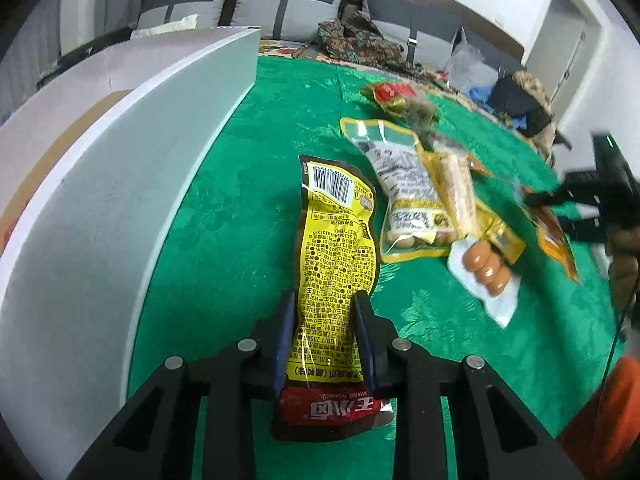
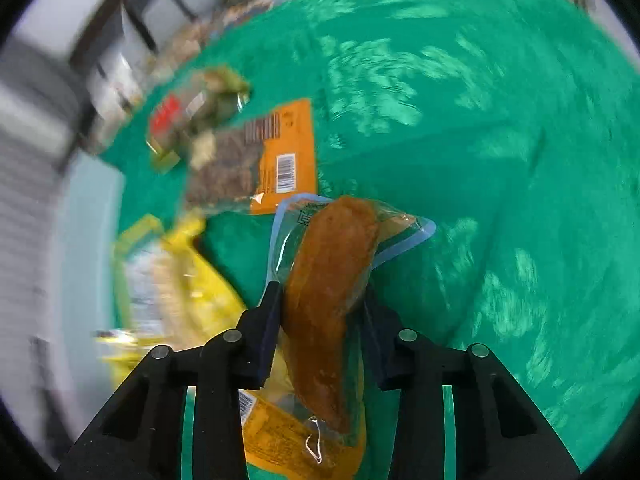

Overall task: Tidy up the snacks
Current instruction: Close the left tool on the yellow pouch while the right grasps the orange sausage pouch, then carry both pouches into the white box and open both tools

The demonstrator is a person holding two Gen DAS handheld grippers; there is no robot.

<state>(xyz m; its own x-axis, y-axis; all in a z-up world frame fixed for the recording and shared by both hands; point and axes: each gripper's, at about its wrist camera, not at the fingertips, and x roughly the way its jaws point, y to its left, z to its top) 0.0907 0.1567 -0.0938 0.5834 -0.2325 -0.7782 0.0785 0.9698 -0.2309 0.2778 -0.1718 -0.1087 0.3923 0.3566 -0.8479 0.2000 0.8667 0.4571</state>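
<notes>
My left gripper (image 1: 325,300) is shut on a long yellow snack packet (image 1: 336,248) with a barcode end and a red bottom edge; the packet stretches away over the green cloth (image 1: 248,200). In the right wrist view, my right gripper (image 2: 320,296) is shut on a clear packet holding a brown piece of meat (image 2: 332,280), held above the cloth (image 2: 480,160). The right gripper also shows blurred at the right edge of the left wrist view (image 1: 576,196). More snack packets lie in a loose heap: a yellow-rimmed pouch (image 1: 400,184), a sausage pack (image 1: 486,268), a red-and-green bag (image 1: 400,100).
A tall white box wall (image 1: 120,184) stands along the left of the green cloth. An orange packet (image 2: 280,156) and yellow packs (image 2: 188,280) lie near the right gripper. A grey sofa (image 1: 288,4) with clothes on it runs along the back. A hand (image 1: 624,272) is at the right edge.
</notes>
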